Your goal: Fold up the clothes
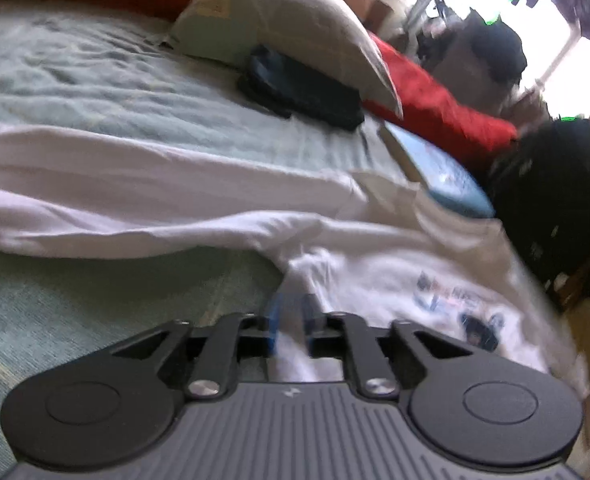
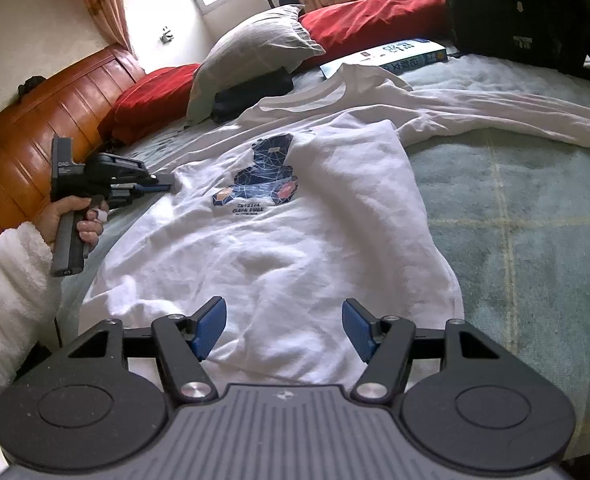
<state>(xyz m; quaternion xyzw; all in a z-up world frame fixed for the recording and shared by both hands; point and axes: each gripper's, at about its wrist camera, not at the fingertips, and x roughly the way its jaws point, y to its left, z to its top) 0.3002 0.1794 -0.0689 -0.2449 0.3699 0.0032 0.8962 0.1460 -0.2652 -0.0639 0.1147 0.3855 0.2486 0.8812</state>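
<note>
**Desk:** What does the left wrist view give us?

**Photographer:** A blurred frame. The left gripper (image 1: pixel 291 320) has its blue pads drawn narrow, with a ridge of the white T-shirt (image 1: pixel 395 280) bunched between them. Whether the pads actually press the cloth, the blur does not let one tell. The T-shirt lies on the pale green bedspread (image 1: pixel 75 80), its printed graphic to the right of the gripper, a long fold of white cloth stretching away to the left. Beyond the T-shirt, a grey pillow (image 1: pixel 279 12) leans over a dark folded item (image 1: pixel 307 88), with a red pillow (image 1: pixel 435 100) behind it.

**Desk:** And the right wrist view?

**Photographer:** Sharper. The right gripper (image 2: pixel 285 328) hangs over the T-shirt's (image 2: pixel 295 240) hem with its jaws wide apart and nothing between them. The T-shirt is spread front up, wrinkled, a blue geometric print and small lettering on the chest. One sleeve is folded in over the body on the right; the other trails off to the right across the bedspread (image 2: pixel 515 220). At the T-shirt's left edge, a hand (image 2: pixel 69 220) in a fluffy white sleeve (image 2: pixel 11 292) holds the left gripper (image 2: pixel 165 186), its tips at the cloth. Beyond the T-shirt's collar lies a boxed item (image 2: pixel 395 54), and past that a black bag (image 2: pixel 527 12).
</note>
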